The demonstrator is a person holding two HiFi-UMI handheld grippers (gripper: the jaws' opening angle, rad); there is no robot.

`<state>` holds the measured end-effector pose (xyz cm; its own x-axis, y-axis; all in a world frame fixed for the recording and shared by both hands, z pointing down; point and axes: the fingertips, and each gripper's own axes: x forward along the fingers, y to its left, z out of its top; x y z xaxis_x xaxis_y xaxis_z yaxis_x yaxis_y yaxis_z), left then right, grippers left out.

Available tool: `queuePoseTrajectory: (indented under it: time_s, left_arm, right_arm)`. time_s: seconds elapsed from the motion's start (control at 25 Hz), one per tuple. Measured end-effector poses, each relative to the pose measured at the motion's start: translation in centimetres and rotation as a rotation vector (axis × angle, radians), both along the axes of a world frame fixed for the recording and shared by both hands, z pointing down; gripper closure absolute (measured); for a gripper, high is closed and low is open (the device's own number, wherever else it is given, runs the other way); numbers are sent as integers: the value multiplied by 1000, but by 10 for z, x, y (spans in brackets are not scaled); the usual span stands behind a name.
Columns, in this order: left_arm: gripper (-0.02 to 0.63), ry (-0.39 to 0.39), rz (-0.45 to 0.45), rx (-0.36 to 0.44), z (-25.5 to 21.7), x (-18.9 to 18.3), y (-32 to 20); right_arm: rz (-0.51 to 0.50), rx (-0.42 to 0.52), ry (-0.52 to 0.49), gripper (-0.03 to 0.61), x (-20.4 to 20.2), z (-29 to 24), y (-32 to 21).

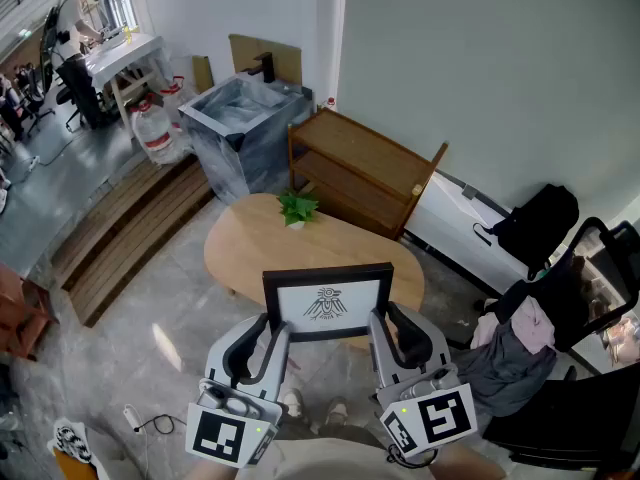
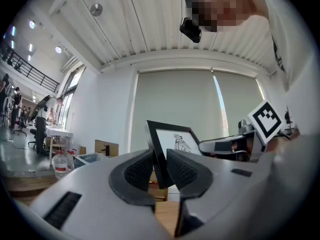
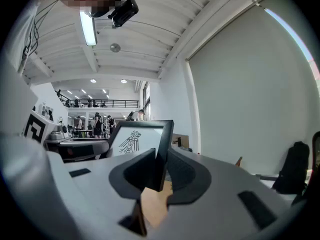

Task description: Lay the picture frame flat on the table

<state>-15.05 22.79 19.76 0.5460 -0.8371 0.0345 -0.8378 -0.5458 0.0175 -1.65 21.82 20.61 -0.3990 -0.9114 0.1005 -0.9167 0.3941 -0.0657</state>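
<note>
A black picture frame (image 1: 328, 302) with a white mat and a bird drawing stands upright over the near edge of the oval wooden table (image 1: 250, 248). My left gripper (image 1: 277, 333) is shut on the frame's left side and my right gripper (image 1: 377, 330) is shut on its right side. In the left gripper view the frame (image 2: 170, 146) rises from between the ribbed pads (image 2: 137, 170). In the right gripper view the frame (image 3: 145, 144) stands clamped between the dark pads (image 3: 179, 173). Whether the frame's lower edge touches the table is hidden.
A small green potted plant (image 1: 297, 209) sits at the table's far edge. Behind stand a wooden shelf unit (image 1: 362, 168) and a grey marbled box (image 1: 240, 128). A chair with clothes and bags (image 1: 540, 318) is at the right. A person (image 1: 75, 38) works far left.
</note>
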Motion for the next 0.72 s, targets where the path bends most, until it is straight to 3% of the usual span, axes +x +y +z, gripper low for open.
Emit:
queuePoseTrajectory:
  time_s: [0.24, 0.48, 0.72]
  left_arm:
    - [534, 1, 3, -5, -2, 3, 6]
    - [534, 30, 29, 64, -17, 9, 5]
    - [534, -8, 28, -6, 3, 17, 10]
  right_arm:
    - [3, 5, 8, 522, 3, -2, 7]
    - [8, -1, 2, 520, 5, -1, 10]
    - [23, -12, -5, 520, 16, 6, 14]
